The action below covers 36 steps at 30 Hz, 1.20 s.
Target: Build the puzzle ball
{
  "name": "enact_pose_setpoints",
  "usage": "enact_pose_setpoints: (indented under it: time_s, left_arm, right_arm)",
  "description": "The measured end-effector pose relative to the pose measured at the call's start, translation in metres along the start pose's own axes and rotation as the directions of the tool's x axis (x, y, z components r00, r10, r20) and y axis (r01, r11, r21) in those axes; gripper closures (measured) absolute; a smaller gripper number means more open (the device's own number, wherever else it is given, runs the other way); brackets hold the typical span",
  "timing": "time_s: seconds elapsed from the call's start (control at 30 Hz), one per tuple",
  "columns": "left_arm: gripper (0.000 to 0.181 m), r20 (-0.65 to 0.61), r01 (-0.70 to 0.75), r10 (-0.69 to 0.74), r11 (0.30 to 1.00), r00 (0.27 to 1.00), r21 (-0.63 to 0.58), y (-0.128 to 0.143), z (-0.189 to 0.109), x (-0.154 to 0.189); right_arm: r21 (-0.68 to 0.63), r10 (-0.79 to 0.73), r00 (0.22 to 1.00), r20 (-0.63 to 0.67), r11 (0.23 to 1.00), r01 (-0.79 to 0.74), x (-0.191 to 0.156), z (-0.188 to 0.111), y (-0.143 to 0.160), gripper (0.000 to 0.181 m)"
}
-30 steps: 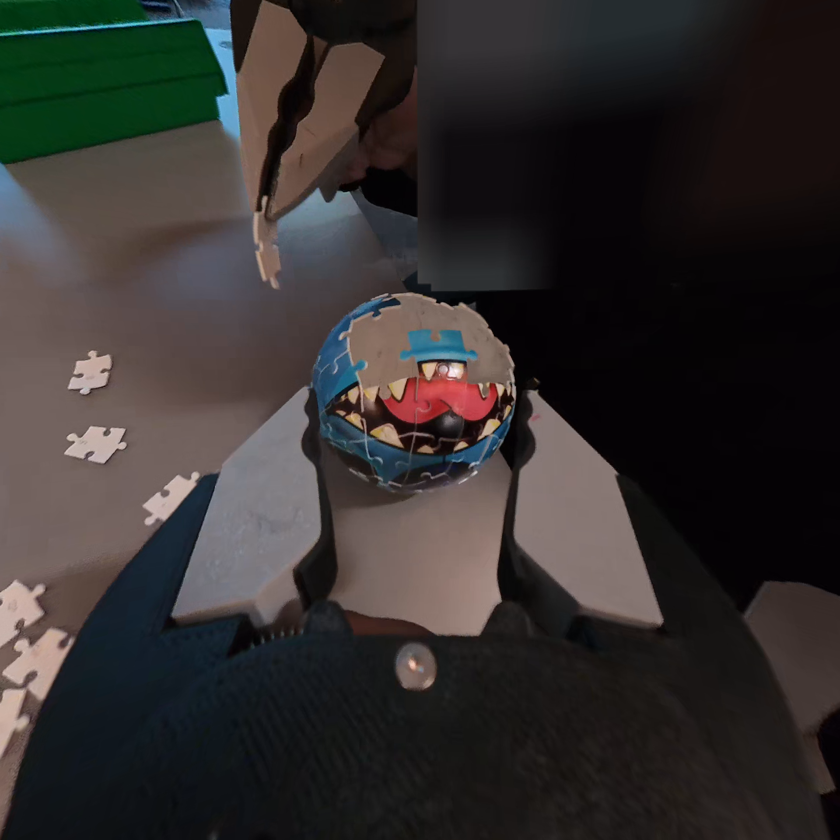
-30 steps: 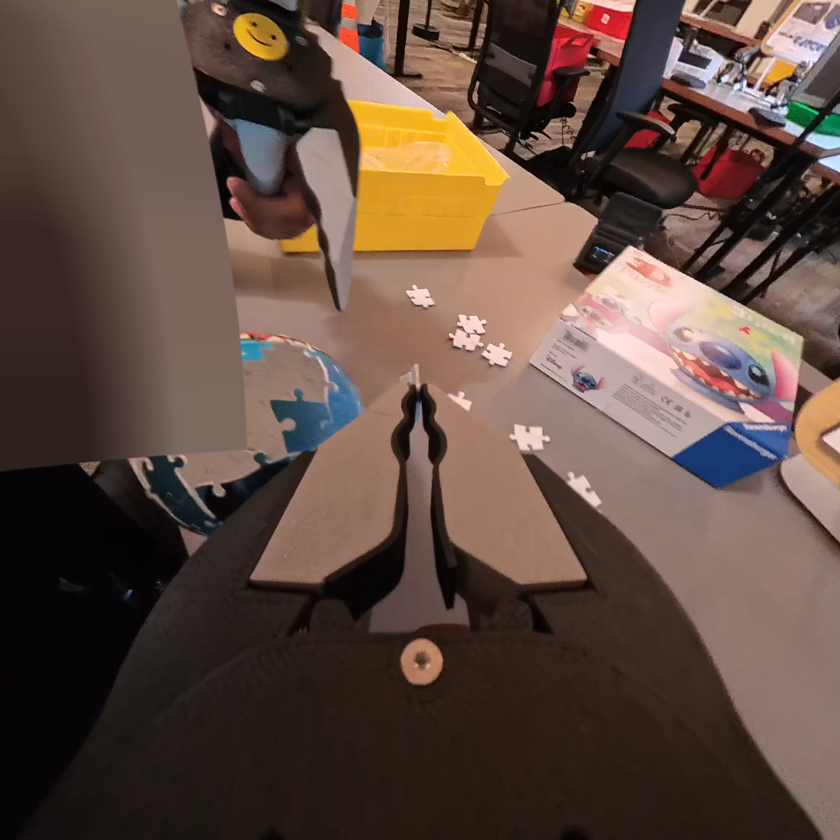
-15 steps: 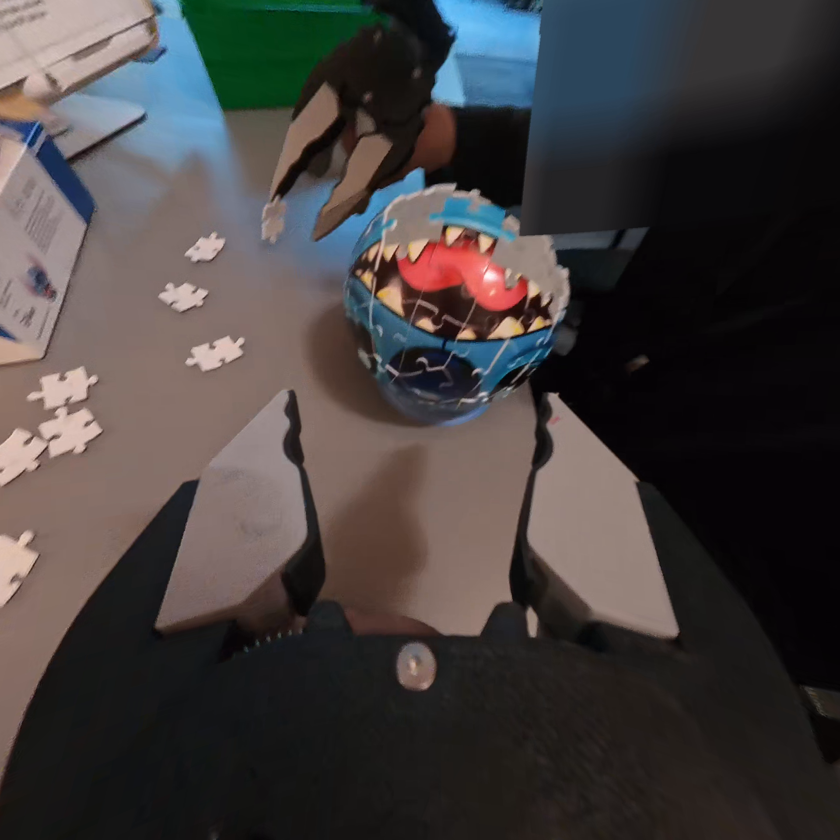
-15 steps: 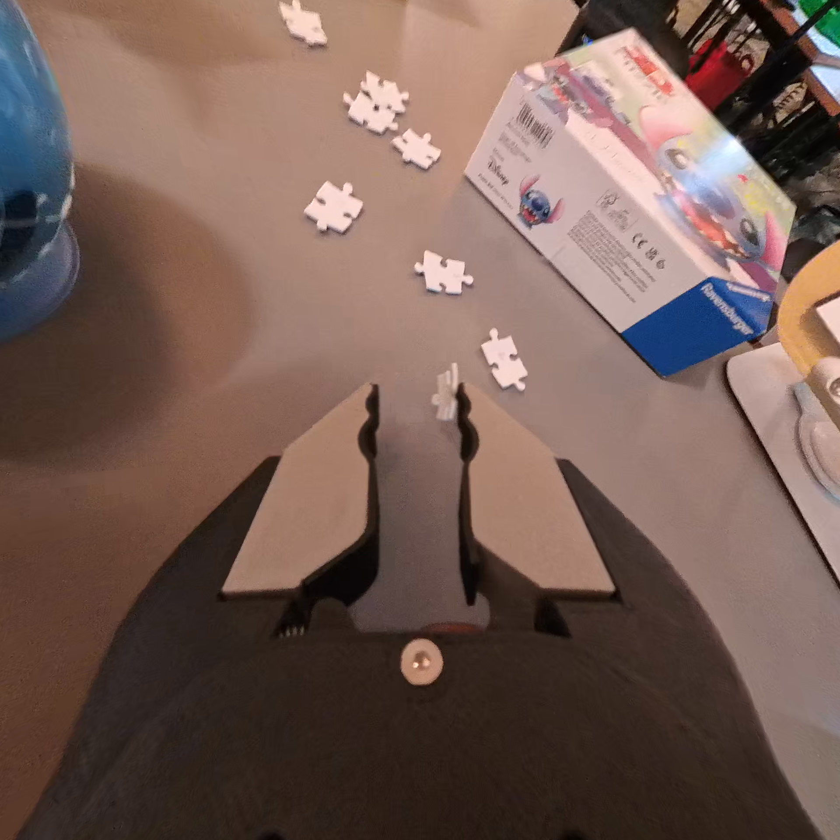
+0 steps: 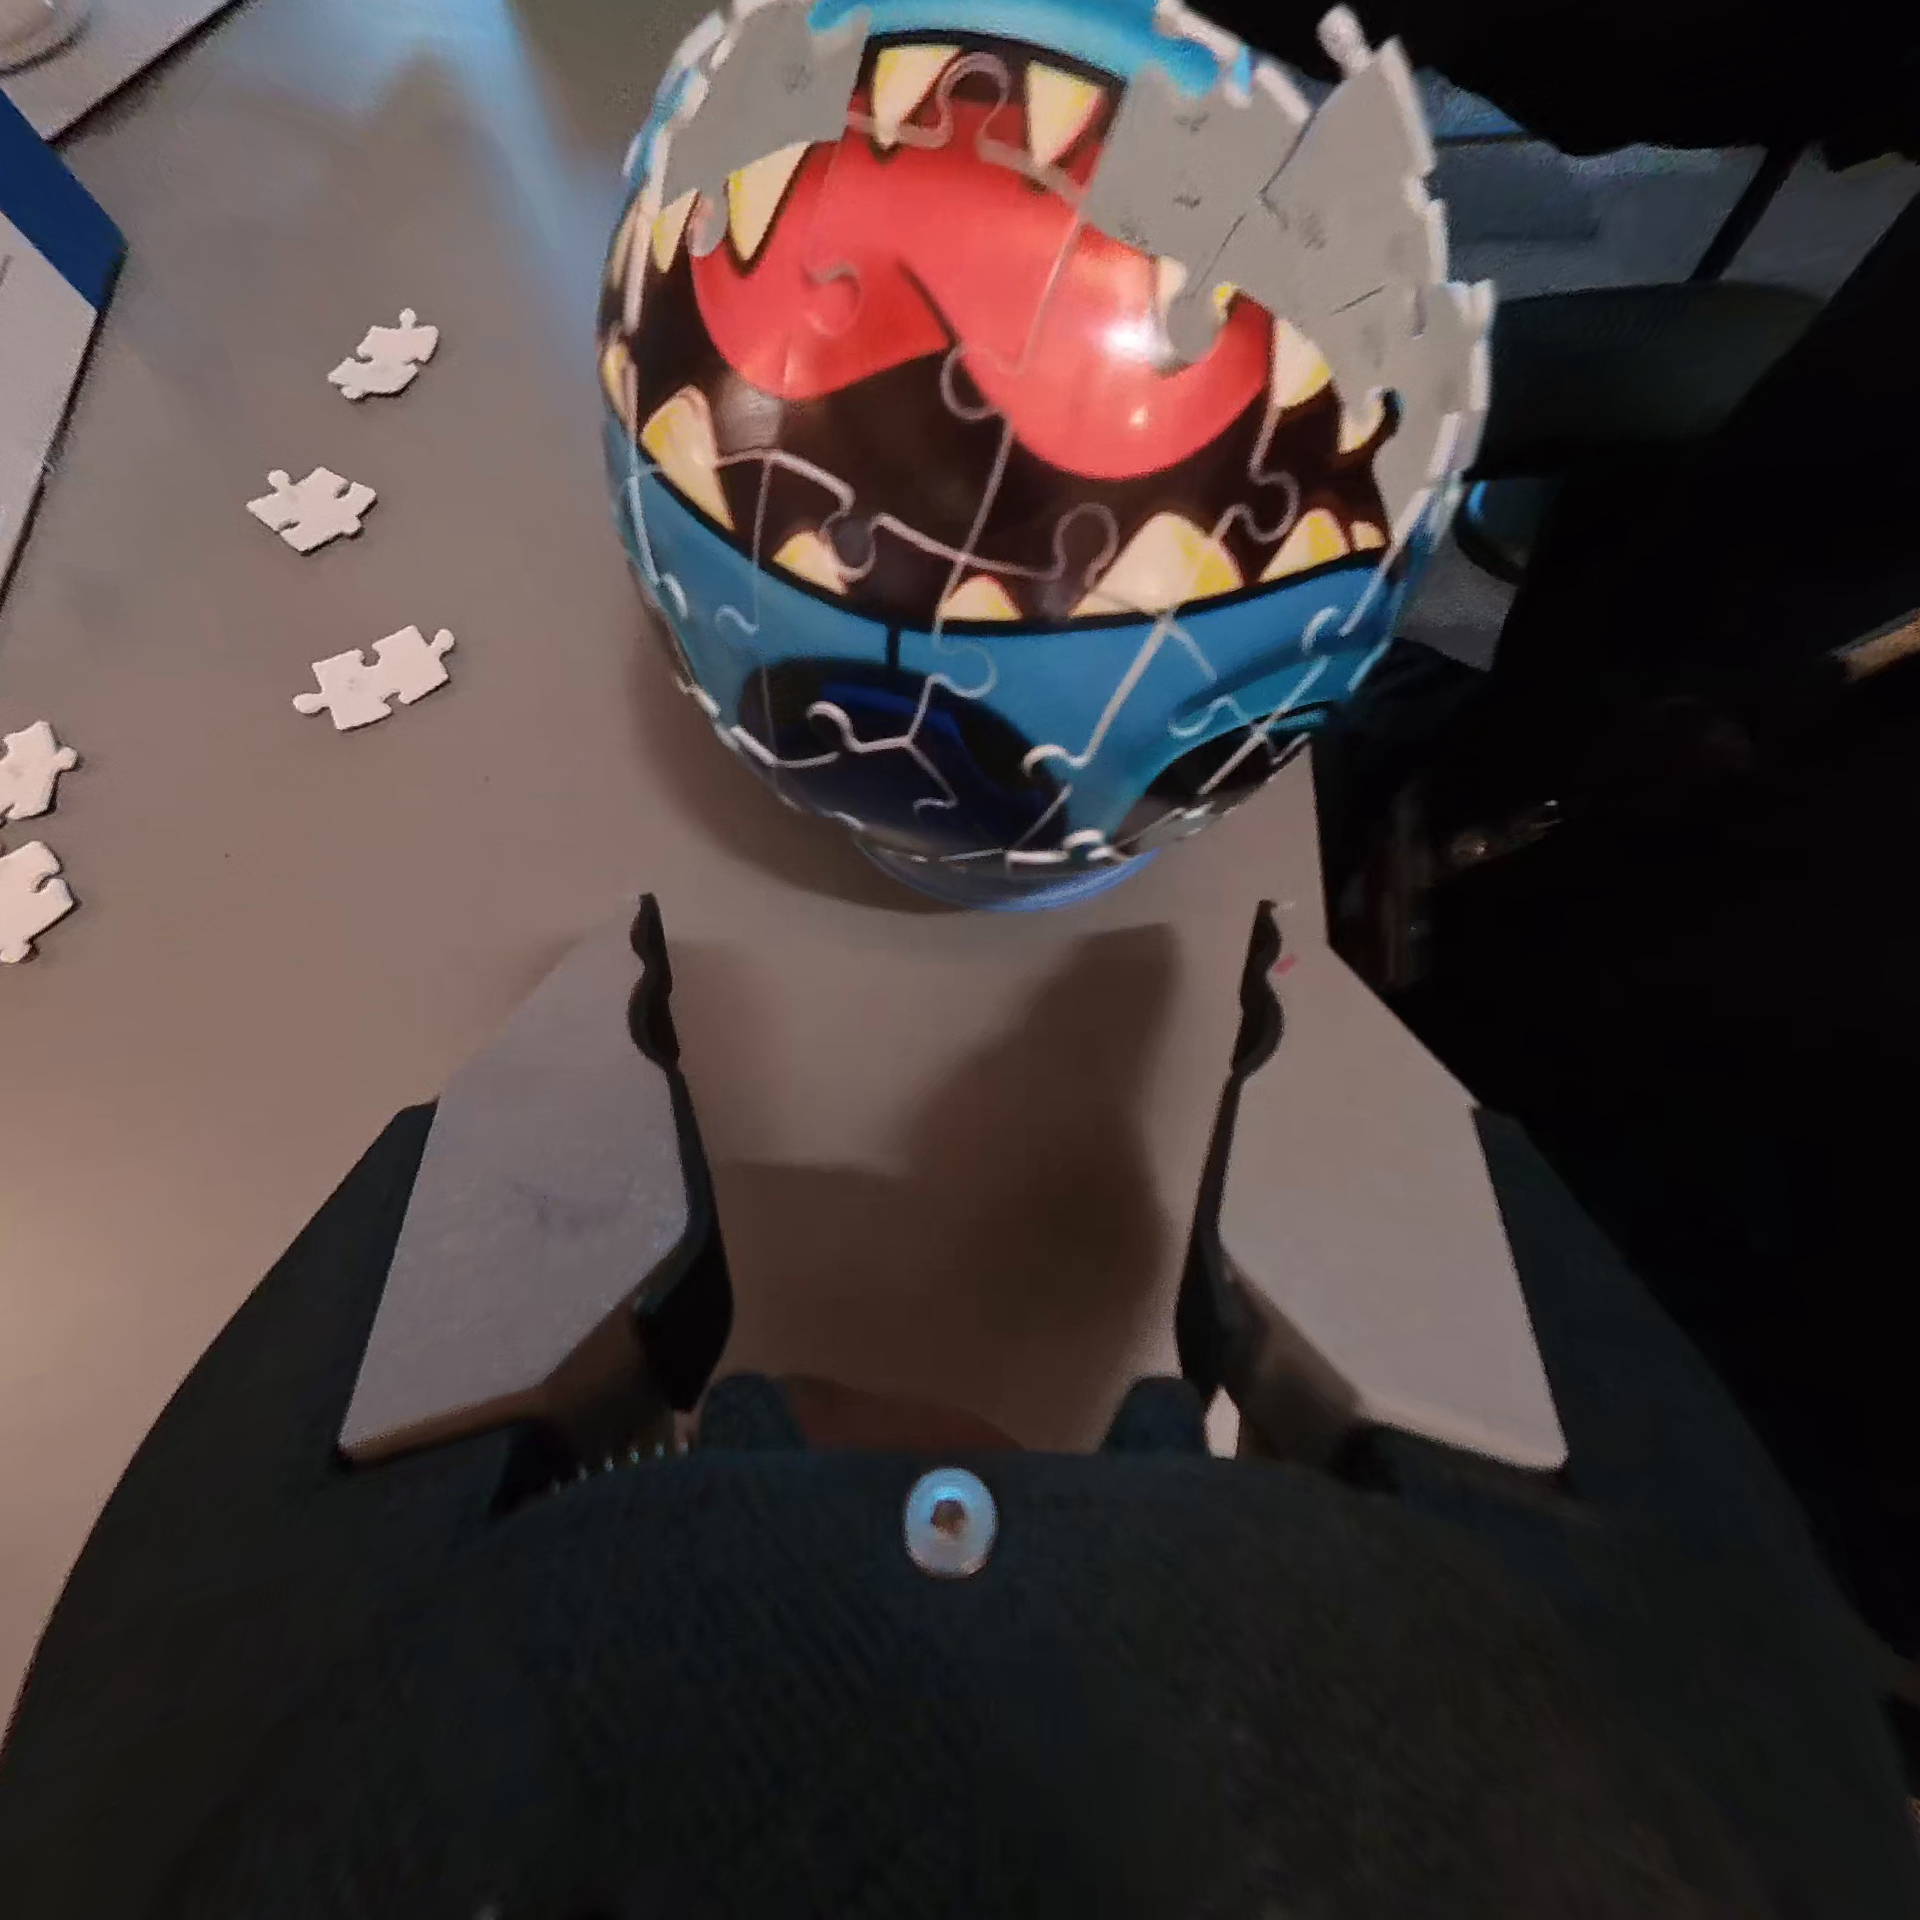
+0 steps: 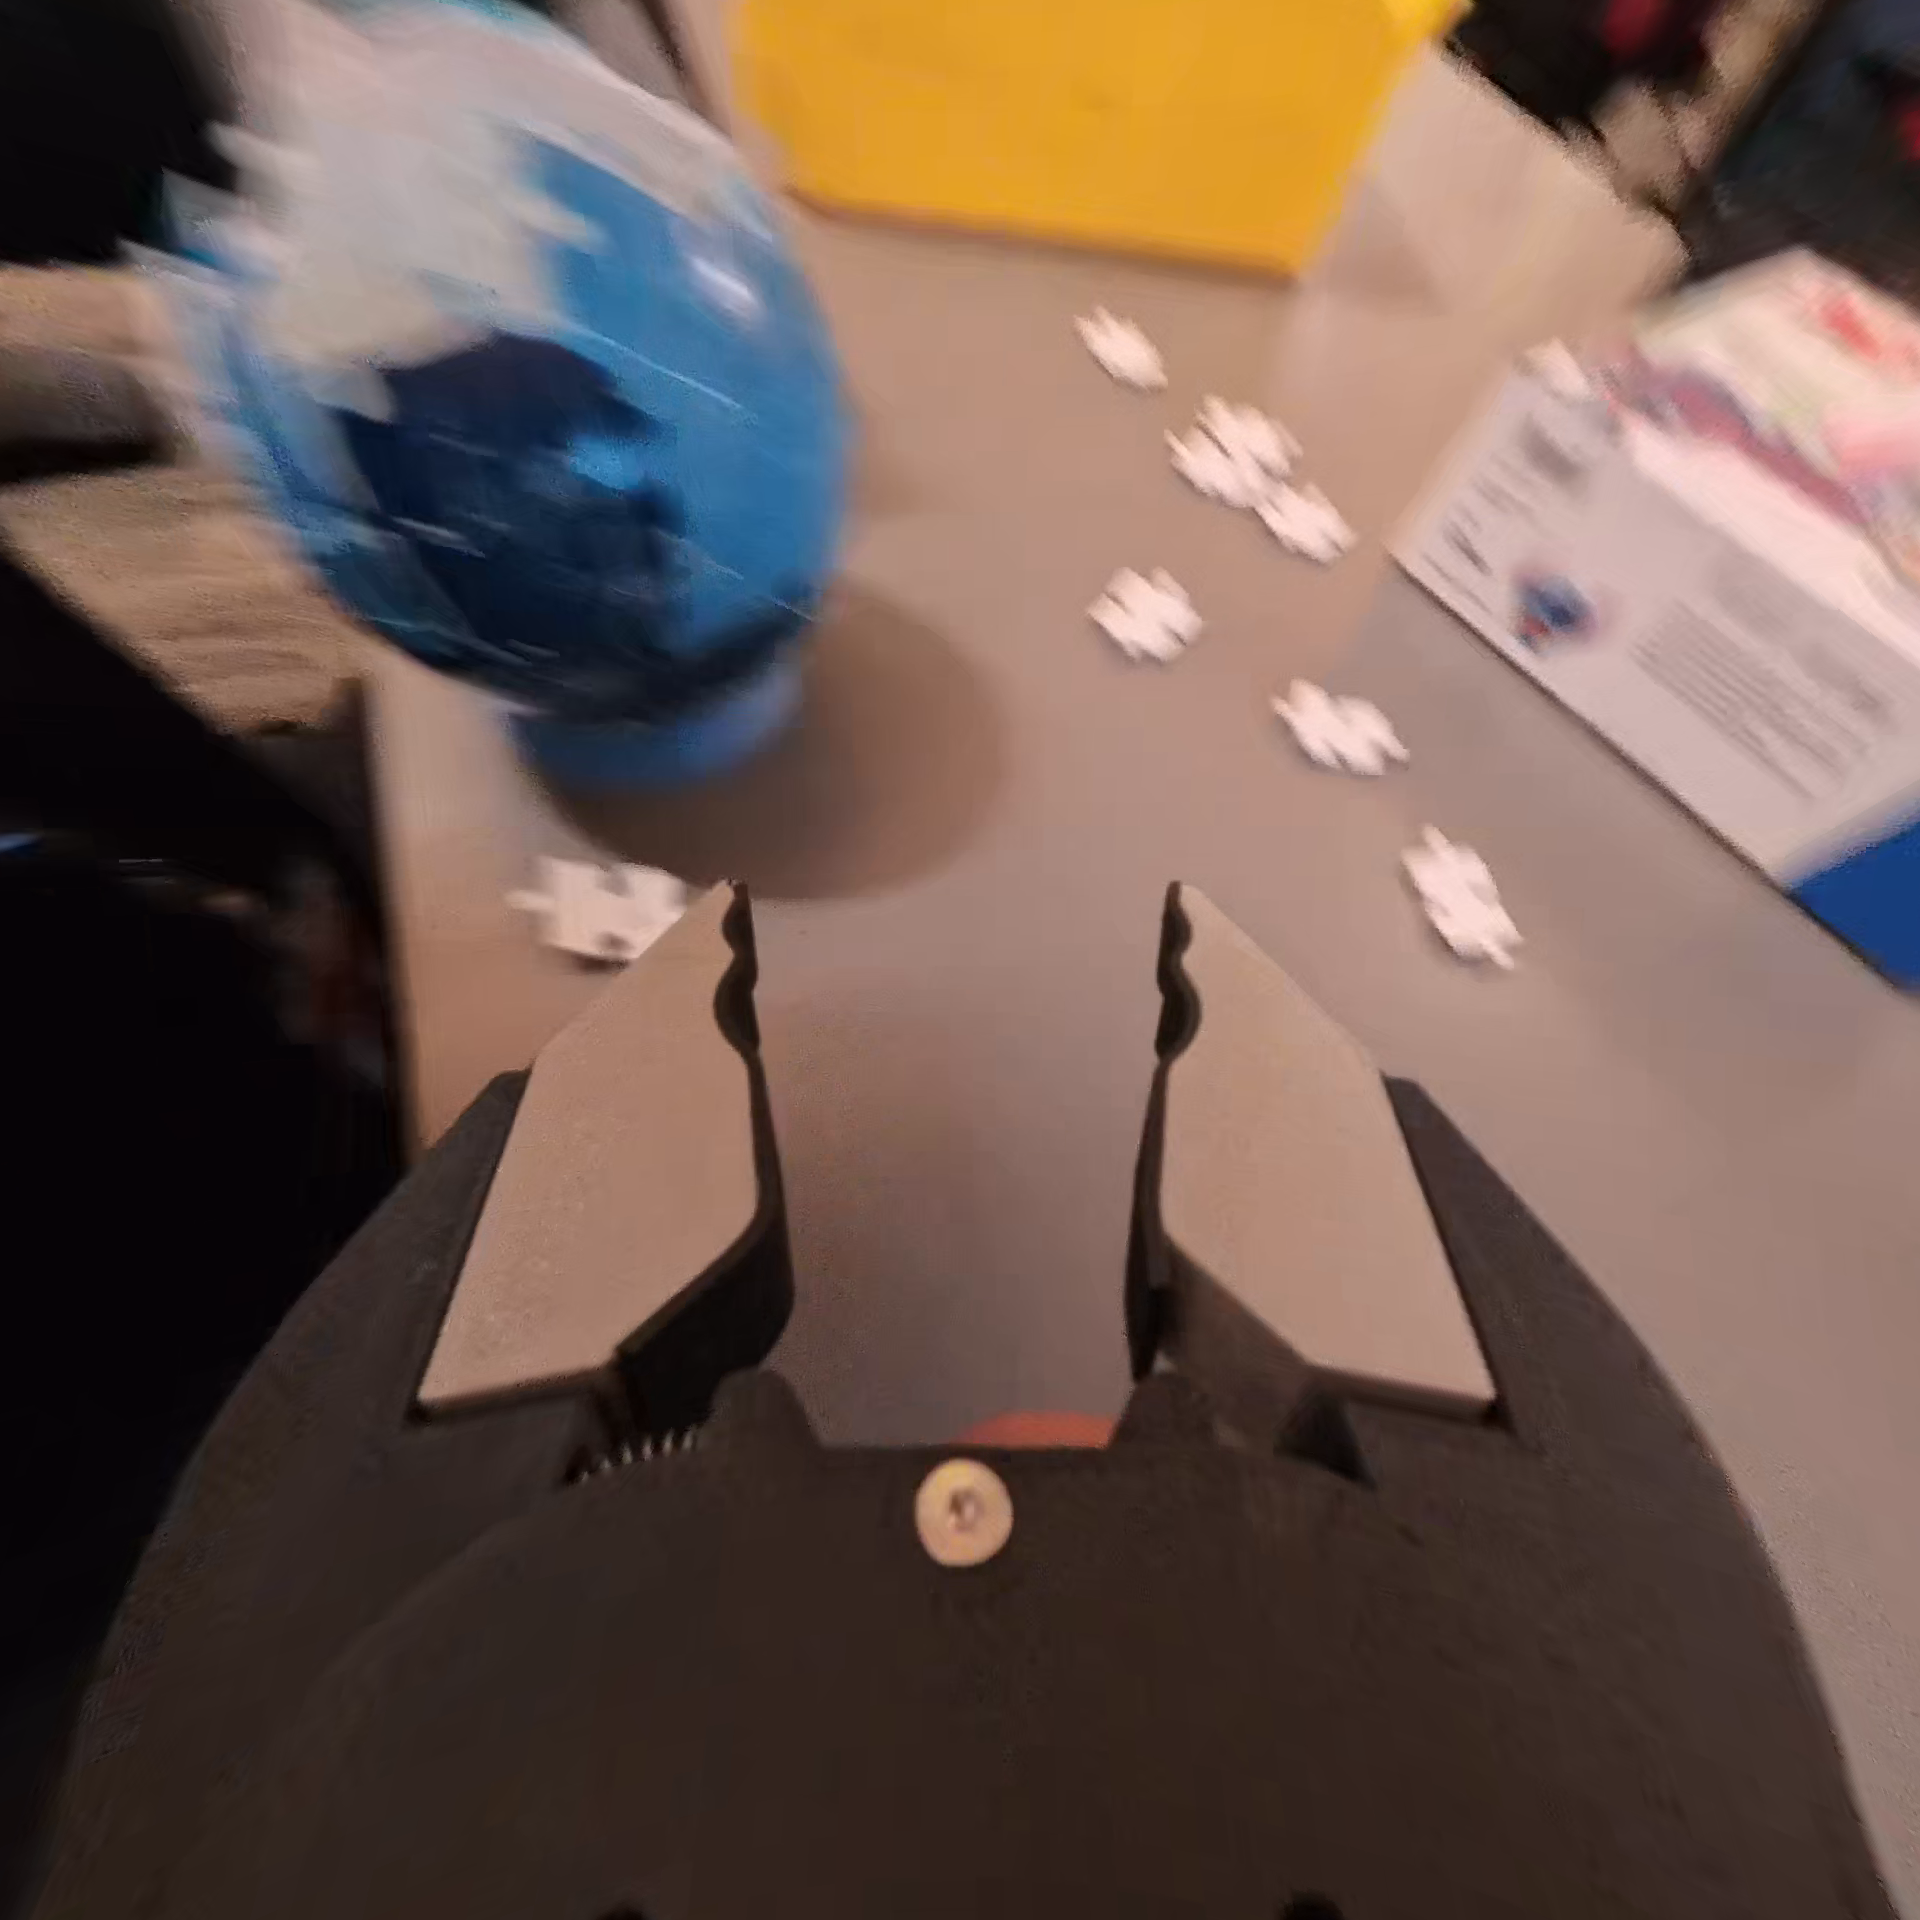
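Yellow bin (image 6: 1049, 114) only right view; ball (image 5: 997, 468) both.

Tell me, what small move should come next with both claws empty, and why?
Probably the right claw should reach left to the loose puzzle piece lying just past its left fingertip and close on it. Both claws are open and hold nothing, the puzzle ball still has a ragged, unfinished top edge, and the left claw already sits facing the ball, ready to steady it.

Workroom: grey table (image 6: 1195, 935), yellow bin (image 6: 1060, 114), puzzle box (image 6: 1704, 582).
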<state>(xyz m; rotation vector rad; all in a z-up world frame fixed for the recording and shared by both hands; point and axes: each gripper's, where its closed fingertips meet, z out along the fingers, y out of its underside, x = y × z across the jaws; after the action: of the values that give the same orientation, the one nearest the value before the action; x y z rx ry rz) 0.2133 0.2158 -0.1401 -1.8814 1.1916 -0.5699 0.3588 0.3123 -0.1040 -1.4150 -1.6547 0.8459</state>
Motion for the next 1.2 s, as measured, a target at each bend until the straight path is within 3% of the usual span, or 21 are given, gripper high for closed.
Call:
enact_pose_setpoints:
  time_s: [0.1,0.2,0.27,0.37,0.53,0.77,0.87,1.0,1.1,1.2]
  left_arm:
    - [0.069,0.005,-0.028,0.028,0.999,1.000,0.030,-0.005,0.007,0.005]
    - [0.068,0.039,-0.050,0.050,0.999,0.998,0.013,-0.006,0.013,0.000]
    - [0.068,0.024,-0.074,0.073,0.997,0.997,0.027,-0.011,0.014,0.003]
    - [0.070,0.026,-0.115,0.114,0.991,0.993,0.061,-0.019,0.014,0.006]
    - [0.073,0.045,-0.107,0.103,0.988,0.994,0.112,-0.025,0.015,0.004]
    - [0.074,-0.103,0.177,-0.162,0.971,0.981,0.163,-0.034,0.003,0.010]
    - [0.080,-0.055,0.195,-0.188,0.967,0.981,0.164,-0.032,-0.001,0.005]
    - [0.081,-0.017,0.165,-0.165,0.971,0.986,0.173,-0.026,-0.003,0.007]
    - [0.069,0.046,0.086,-0.092,0.989,0.995,0.122,-0.019,0.003,0.007]
    - [0.069,0.162,-0.034,0.022,0.997,0.987,0.075,-0.015,0.005,-0.005]
  right_arm:
    - [0.065,-0.110,0.991,0.078,0.992,0.105,-0.051,0.016,-0.013,0.096]
    - [0.089,-0.169,0.982,0.083,0.983,0.162,-0.072,0.039,-0.020,0.085]
    - [0.093,-0.209,0.977,0.047,0.975,0.204,-0.072,0.051,-0.026,0.071]
    - [0.079,-0.266,0.964,-0.006,0.961,0.266,-0.067,0.065,-0.031,0.066]
    - [0.097,-0.325,0.945,-0.041,0.940,0.328,-0.068,0.076,-0.040,0.068]
    - [0.147,-0.068,0.988,0.141,0.988,0.047,-0.071,0.077,-0.048,0.072]
    - [0.116,-0.008,0.983,0.181,0.993,-0.013,-0.068,0.081,-0.042,0.074]
    - [0.107,-0.040,0.985,0.167,0.994,0.022,-0.068,0.083,-0.041,0.075]
    - [0.102,-0.081,0.989,0.127,0.992,0.068,-0.067,0.084,-0.040,0.070]
    - [0.147,-0.186,0.982,0.027,0.973,0.180,-0.063,0.081,-0.047,0.065]
